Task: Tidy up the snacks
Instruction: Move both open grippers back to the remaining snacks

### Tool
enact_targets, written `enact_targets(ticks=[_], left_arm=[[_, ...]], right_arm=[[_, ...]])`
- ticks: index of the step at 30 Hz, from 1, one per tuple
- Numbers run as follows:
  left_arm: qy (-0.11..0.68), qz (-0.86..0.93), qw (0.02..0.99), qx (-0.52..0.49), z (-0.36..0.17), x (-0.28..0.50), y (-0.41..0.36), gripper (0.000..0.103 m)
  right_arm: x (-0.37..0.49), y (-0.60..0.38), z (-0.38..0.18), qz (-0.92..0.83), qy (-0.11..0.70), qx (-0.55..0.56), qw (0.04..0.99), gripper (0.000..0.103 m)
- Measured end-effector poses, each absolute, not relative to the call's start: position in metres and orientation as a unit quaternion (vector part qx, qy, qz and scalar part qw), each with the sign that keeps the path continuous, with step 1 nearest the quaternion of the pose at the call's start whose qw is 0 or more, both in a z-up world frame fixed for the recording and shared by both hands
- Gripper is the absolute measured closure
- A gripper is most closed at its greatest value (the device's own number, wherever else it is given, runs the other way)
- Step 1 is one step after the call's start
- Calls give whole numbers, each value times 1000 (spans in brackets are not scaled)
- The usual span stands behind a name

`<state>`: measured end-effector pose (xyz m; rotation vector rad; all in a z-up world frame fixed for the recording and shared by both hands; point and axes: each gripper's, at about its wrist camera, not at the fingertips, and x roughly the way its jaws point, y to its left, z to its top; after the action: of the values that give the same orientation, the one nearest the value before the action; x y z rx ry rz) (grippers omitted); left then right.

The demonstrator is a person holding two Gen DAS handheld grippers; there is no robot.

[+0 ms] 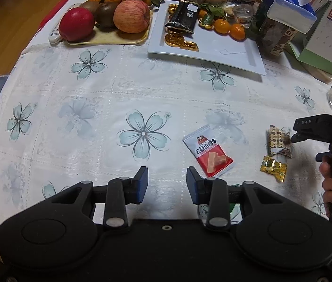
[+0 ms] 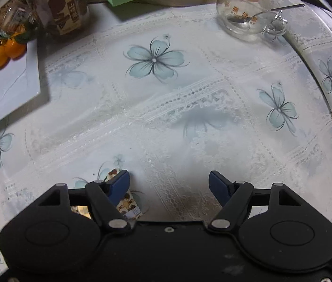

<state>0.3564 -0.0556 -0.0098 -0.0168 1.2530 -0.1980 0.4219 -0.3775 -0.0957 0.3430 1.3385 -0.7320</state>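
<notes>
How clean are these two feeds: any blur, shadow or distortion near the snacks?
Left wrist view: sharp centre, fisheye bends the table edges; red-and-white snack packet reads clearly. Right wrist view: softer, and the gripper's shadow darkens the flowered white tablecloth; patterned brown-and-white candy wrapper half hidden.

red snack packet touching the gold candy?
Apart. The left wrist view shows bare tablecloth between the red snack packet and the gold candy.

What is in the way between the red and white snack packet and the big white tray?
Nothing visible. Only bare flowered tablecloth lies between the red and white packet and the white tray, whose near part has free room.
</notes>
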Motion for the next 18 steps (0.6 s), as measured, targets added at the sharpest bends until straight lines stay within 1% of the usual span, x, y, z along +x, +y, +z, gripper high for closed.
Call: enact_targets(ticks=[3,8,10,12,18], left_arm=[[590,-90,802,-18,-11,359,-54,57],[598,-83,797,-30,-13,362,-51,57],[601,-82,794,-32,-15,363,-50,57],[605,-83,791,-33,-18,364,-50,57],[633,-110,765,-52,-35,362,-57,57]], right_arm=[[422,-362,-93,-299,610,143,720,31],[424,-328,-100,-196,648,184,712,31],[425,-311,-102,-165,658,171,715,31],[424,-297,-101,-146,658,151,723,31],[427,-280,-85,-122,640,143,745,31]])
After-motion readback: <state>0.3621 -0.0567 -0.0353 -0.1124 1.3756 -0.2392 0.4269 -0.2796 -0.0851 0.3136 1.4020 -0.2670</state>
